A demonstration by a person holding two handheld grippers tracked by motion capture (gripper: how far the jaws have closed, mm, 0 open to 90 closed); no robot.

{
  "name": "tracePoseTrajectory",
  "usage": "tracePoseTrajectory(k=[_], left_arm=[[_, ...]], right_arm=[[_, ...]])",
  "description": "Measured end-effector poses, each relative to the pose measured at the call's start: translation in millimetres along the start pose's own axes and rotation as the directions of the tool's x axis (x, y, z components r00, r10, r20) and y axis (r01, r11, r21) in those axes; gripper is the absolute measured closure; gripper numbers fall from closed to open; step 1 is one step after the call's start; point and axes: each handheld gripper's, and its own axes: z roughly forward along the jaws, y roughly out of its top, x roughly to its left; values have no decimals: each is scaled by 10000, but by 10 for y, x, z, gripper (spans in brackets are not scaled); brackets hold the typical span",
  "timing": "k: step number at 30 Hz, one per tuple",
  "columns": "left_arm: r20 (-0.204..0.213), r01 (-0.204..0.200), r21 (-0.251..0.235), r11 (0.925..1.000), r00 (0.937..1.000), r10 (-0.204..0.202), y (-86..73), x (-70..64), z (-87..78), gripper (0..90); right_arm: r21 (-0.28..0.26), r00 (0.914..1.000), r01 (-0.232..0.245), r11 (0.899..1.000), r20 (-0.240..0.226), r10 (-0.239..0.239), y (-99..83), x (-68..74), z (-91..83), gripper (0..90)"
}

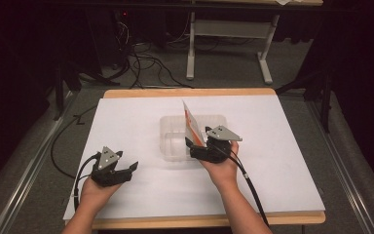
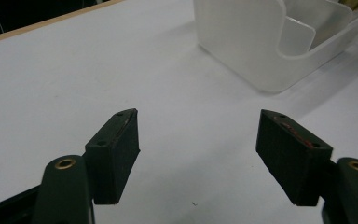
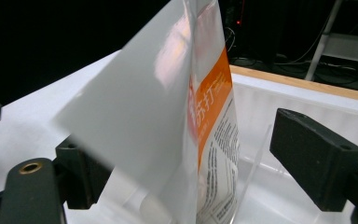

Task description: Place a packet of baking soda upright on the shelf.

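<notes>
A clear plastic bin [image 1: 173, 139] sits mid-table. A white pouch with an orange band and print [image 1: 192, 124] stands tilted in the bin's right part. My right gripper [image 1: 197, 144] is at the bin's near right corner. In the right gripper view its jaws stand wide apart, the pouch [image 3: 168, 121] rises between them, and it hides part of the left jaw. The right gripper [image 3: 177, 135] is open around the pouch. My left gripper [image 1: 129, 170] hovers open over the bare table at the front left, with nothing between its jaws [image 2: 198, 116]. The bin [image 2: 261, 51] lies ahead of it to the right.
The white tabletop [image 1: 272, 161] has a wooden edge at front and back. The bin has an inner divider [image 3: 254, 158]. Cables [image 1: 146, 63] and another table's legs [image 1: 191, 53] stand on the floor beyond the far edge.
</notes>
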Motion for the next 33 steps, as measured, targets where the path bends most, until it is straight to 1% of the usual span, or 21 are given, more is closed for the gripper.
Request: tracePoseTrajectory(k=[1, 3, 4, 10, 15, 19, 22, 24, 26, 28, 29, 30, 32, 33], left_arm=[[1, 5, 2, 10000, 10000, -5, 0, 1, 1, 303], [7, 16, -1, 10000, 10000, -16, 0, 1, 3, 304], [1, 20, 8, 10000, 10000, -20, 1, 5, 11, 304], [-3, 33, 35, 10000, 10000, -33, 0, 8, 18, 304], [-16, 38, 54, 10000, 10000, -38, -1, 4, 20, 303], [-47, 40, 97, 9999, 10000, -39, -3, 2, 17, 302], [-81, 79, 112, 9999, 9999, -78, -7, 5, 14, 302], [-105, 121, 107, 9999, 9999, -120, -9, 7, 11, 302], [-131, 144, 103, 9998, 9998, -143, -11, 9, 9, 302], [-133, 170, 108, 9998, 9998, -169, -14, 14, 10, 302], [-133, 170, 108, 9998, 9998, -169, -14, 14, 10, 302], [-140, 170, 143, 9998, 9998, -168, -17, 21, 15, 302], [-144, 205, 149, 9997, 9997, -203, -20, 20, 19, 302], [-193, 211, 204, 9996, 9996, -207, -24, 24, 29, 302]], right_arm=[[29, 10000, -53, 10000, -44, 53, -9, 3, -33, 175], [36, 10000, 25, 10000, -47, -24, -15, -1, -52, 175], [77, 9999, 72, 9999, -74, -71, -34, -4, -126, 176], [57, 9997, 226, 9997, -82, -225, -68, -61, -408, 176], [-6, 9998, 164, 9999, 82, -164, -114, -176, -680, 181], [19, 9986, 286, 9996, 434, -287, -154, -316, -879, 192], [136, 9960, 301, 9995, 832, -311, -197, -456, -1025, 198], [229, 9929, 251, 9994, 1161, -276, -234, -564, -1129, 202], [256, 9904, 142, 9996, 1369, -175, -268, -649, -1203, 206], [275, 9858, -29, 9996, 1682, -18, -323, -760, -1293, 211], [275, 9858, -29, 9996, 1682, -18, -323, -760, -1293, 211], [270, 9807, -186, 9995, 1953, 129, -387, -841, -1375, 214], [278, 9751, -87, 9996, 2216, 23, -477, -895, -1440, 218], [391, 9731, -30, 9992, 2304, -61, -567, -933, -1476, 228]])
